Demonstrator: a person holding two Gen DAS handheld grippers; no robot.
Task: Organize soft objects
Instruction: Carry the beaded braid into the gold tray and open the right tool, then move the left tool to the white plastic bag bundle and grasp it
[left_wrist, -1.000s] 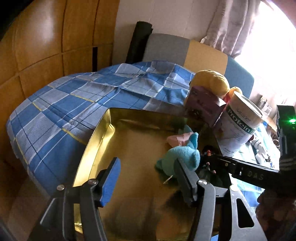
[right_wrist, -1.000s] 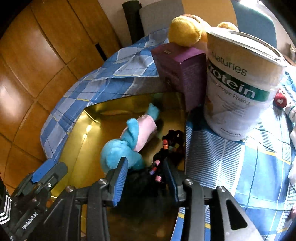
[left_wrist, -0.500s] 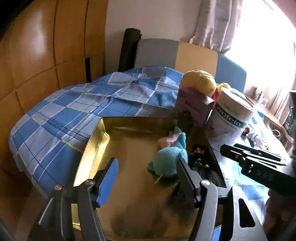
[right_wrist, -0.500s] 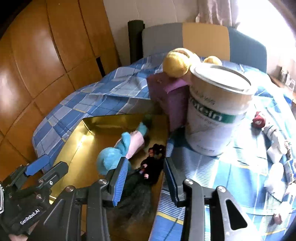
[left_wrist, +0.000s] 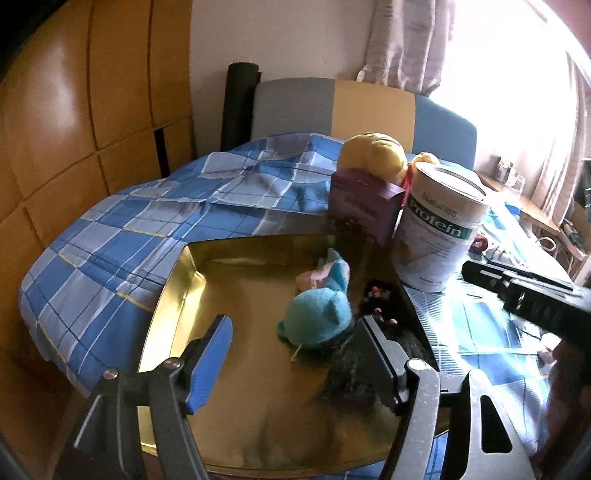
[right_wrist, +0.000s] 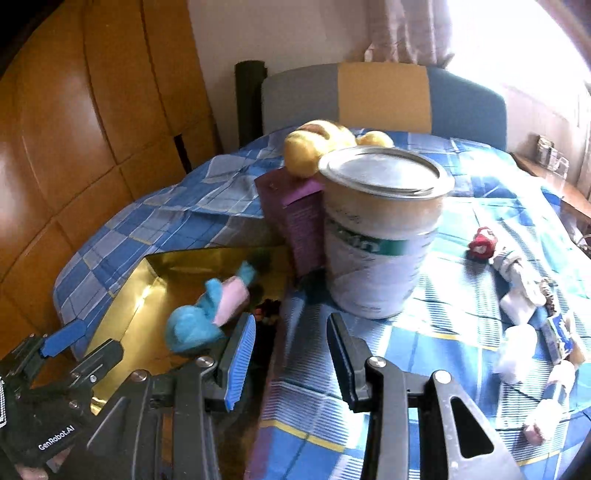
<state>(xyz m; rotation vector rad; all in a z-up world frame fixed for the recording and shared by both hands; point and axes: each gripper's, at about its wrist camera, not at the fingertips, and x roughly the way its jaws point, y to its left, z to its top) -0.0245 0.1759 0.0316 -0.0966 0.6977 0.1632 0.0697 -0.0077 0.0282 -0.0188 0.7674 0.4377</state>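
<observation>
A teal and pink plush toy (left_wrist: 317, 321) (right_wrist: 195, 325) lies in the gold tray (left_wrist: 173, 291) (right_wrist: 125, 299). Beside it on the right rests a dark furry item with small pink beads (left_wrist: 380, 299). My left gripper (left_wrist: 295, 362) hovers over the tray's near half, its jaws opening, with nothing between the pads. The plush lies just beyond its fingertips. My right gripper (right_wrist: 291, 354) is open and empty above the tray's right edge; it also shows at the right of the left wrist view (left_wrist: 524, 291). A yellow plush (left_wrist: 373, 155) (right_wrist: 317, 147) sits behind the tray.
A purple box (left_wrist: 362, 206) (right_wrist: 295, 218) and a tall protein powder can (left_wrist: 439, 229) (right_wrist: 380, 236) stand at the tray's far right corner. On the blue checked cover (left_wrist: 122, 236), a small red toy (right_wrist: 482, 243) and white soft bits (right_wrist: 517, 302) lie to the right. Wooden panels on the left.
Both grippers have drawn back and risen from the tray. The left jaws have widened. The right gripper has swung right, from over the dark furry item to the tray's edge.
</observation>
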